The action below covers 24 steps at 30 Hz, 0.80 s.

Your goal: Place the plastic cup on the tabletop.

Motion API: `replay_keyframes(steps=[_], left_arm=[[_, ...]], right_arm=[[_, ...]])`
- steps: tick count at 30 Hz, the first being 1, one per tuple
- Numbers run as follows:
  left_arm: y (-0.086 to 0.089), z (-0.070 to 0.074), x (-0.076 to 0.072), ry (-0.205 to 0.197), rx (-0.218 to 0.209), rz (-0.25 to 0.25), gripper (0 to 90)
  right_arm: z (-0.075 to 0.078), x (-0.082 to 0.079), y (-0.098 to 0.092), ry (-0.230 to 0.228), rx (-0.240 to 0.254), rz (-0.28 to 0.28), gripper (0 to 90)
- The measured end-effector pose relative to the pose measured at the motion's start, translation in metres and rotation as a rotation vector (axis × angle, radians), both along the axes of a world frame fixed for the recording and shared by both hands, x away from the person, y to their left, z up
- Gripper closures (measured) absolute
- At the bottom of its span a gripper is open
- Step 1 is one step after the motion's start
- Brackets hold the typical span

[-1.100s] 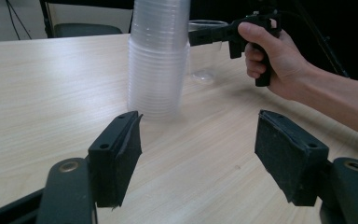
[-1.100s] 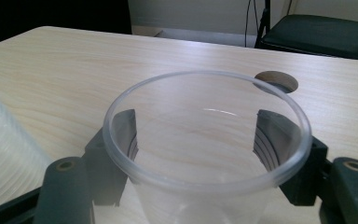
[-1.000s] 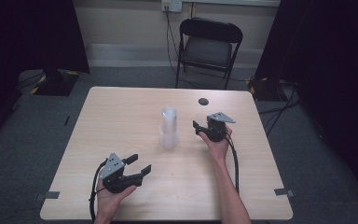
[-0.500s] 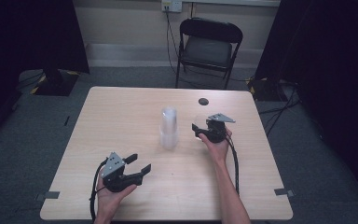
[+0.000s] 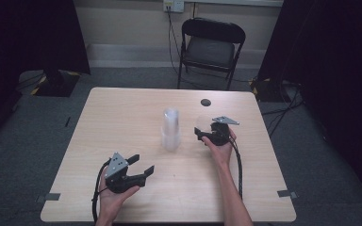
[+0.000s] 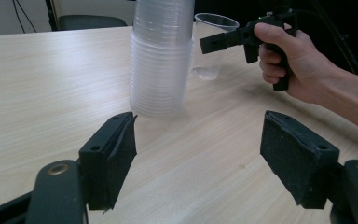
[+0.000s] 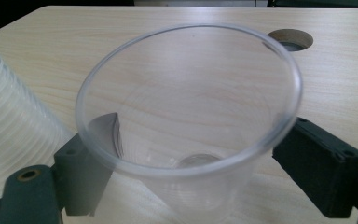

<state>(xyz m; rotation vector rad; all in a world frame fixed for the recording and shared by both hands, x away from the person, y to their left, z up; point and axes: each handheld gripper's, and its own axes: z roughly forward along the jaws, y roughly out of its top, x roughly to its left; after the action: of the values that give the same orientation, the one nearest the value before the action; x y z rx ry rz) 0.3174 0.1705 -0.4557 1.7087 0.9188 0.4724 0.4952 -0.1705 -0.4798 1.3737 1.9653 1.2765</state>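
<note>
- The right gripper [image 5: 201,133] stands with its jaws spread on either side of a single clear cup [image 7: 191,126]; they have just been opening, and the cup sits between them with the pads drawn back from its wall.
- That cup stands upright on the table [image 5: 122,113], mouth up, right of the middle and just beside the stack of cups [image 5: 171,129].
- The left gripper [image 5: 142,164] rests at the near left of the table, jaws wide apart with nothing between them, aimed at the stack, well apart from it.
- No brand, label or writing can be read on the cups, grippers or table.
- Bare wood lies open between the left gripper and the stack, and along the far left part of the table; a round hole [image 5: 205,102] sits near the far edge, behind the single cup.
- Count: two grippers, one loose cup, one stack whose cups are too many to count, one folding chair [image 5: 210,47] beyond the table.
</note>
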Motion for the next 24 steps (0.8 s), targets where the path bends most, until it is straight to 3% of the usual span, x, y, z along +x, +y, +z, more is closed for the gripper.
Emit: replay_keyframes(steps=[24], left_arm=[[0.002, 0.005, 0.004, 0.004, -0.002, 0.024, 17.9]], right_arm=[[0.006, -0.023, -0.011, 0.002, 0.012, -0.003, 15.8]])
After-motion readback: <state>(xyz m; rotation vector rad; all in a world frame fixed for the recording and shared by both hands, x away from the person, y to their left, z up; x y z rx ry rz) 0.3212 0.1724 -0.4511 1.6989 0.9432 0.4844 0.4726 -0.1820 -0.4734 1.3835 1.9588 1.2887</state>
